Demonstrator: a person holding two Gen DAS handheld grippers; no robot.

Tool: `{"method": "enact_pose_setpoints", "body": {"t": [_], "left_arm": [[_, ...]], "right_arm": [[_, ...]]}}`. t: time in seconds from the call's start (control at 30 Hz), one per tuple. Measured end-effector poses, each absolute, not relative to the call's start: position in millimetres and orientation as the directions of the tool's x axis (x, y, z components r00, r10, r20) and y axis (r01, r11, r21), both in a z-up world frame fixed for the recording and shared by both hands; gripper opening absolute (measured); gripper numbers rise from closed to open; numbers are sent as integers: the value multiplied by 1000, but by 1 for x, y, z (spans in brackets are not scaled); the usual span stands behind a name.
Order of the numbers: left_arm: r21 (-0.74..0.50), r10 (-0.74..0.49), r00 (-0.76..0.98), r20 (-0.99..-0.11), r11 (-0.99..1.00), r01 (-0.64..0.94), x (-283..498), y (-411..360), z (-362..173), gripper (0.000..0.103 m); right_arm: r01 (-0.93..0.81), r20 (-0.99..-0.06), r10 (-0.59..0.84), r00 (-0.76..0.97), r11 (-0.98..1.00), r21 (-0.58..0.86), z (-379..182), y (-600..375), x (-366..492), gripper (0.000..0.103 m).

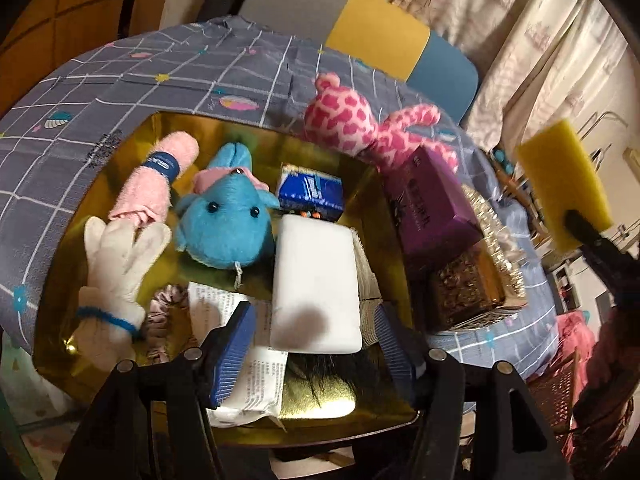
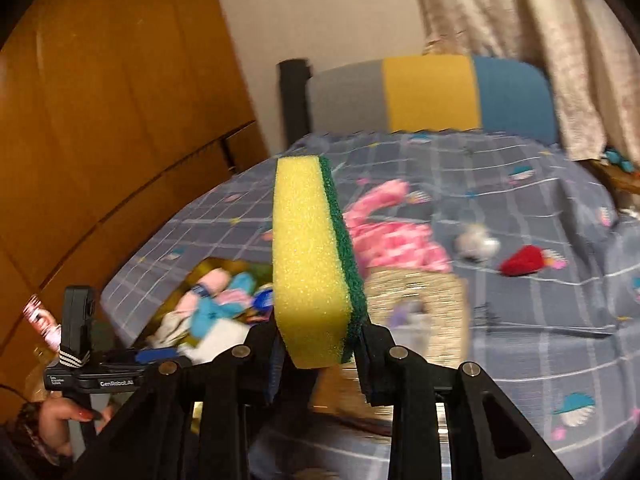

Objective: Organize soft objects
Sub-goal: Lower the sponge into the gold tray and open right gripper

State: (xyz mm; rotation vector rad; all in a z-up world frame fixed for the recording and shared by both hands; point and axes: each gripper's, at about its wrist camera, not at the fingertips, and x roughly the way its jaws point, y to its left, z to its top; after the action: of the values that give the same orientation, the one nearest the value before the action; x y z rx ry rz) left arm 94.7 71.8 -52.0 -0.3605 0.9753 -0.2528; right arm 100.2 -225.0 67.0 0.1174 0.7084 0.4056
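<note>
Right gripper [image 2: 320, 344] – fingers clenched on the base of a yellow-and-green sponge [image 2: 312, 256], held upright above the bed [image 2: 520, 200]. Left gripper [image 1: 316, 356] – fingers spread wide, gripping nothing, over a white foam block [image 1: 316, 284] inside the gold box [image 1: 100, 188] beside a blue plush [image 1: 226, 220].

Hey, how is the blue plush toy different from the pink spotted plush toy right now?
The blue plush toy lies inside the gold box among other soft things; the pink spotted plush toy lies outside it on the bedspread, at the box's far corner. The blue one is plain blue with pink trim on its head; the pink one is covered in darker pink patches. Both are small stuffed animals, and neither is held by a gripper.
</note>
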Motion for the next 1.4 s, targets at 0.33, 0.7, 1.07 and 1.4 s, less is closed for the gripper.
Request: {"method": "enact_pose_setpoints", "body": {"t": [0.33, 0.7, 1.07, 1.4], "left_arm": [[-412, -342, 598, -725, 911, 22, 73, 104, -49, 63], [-477, -348, 630, -695, 878, -42, 58, 143, -56, 63], [-501, -352, 644, -679, 864, -57, 51, 158, -55, 63], [-517, -361, 646, -673, 854, -60, 51, 158, -56, 63]], "right_arm": [[-453, -678, 473, 563, 862, 226, 44, -117, 118, 31], [-489, -792, 407, 456, 858, 159, 4, -42, 168, 31], [-421, -834, 476, 278, 841, 340, -30, -27, 207, 61], [-416, -787, 444, 429, 870, 264, 5, -36, 199, 62]]}}
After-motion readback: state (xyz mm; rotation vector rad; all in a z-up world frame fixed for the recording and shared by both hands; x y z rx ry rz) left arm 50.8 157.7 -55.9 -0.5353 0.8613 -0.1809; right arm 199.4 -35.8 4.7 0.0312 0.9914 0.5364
